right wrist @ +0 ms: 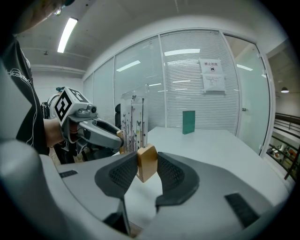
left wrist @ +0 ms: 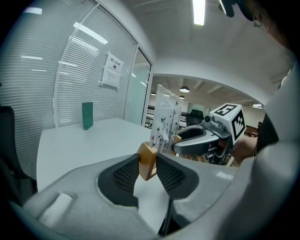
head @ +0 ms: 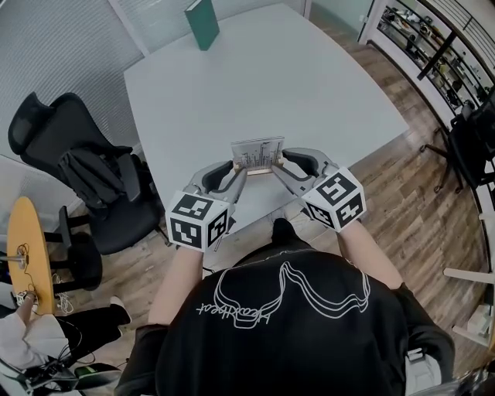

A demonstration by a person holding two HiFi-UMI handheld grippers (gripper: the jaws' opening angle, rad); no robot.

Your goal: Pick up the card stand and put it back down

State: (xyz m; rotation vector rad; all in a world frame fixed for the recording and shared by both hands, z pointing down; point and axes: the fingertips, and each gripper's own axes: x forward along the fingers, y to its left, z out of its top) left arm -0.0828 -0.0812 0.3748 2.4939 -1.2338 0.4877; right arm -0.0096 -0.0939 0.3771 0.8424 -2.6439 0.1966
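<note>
Each pair of grey jaws has black dotted pads (left wrist: 123, 174), and between them sits the light brown wooden base (left wrist: 147, 160) of the card stand (head: 257, 155). Its clear card shows dark butterflies and stems. Past the jaws, a green box (head: 202, 23) is on the white table (head: 271, 85).

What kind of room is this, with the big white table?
Most likely an office meeting room. There is a big white table, a black swivel chair beside it, and glass walls with blinds around the room.

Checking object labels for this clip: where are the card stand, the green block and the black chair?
card stand (head: 257, 153), head view, on its printed clear panel.
green block (head: 202, 23), head view, on its front face.
black chair (head: 42, 122), head view, on its backrest.
</note>
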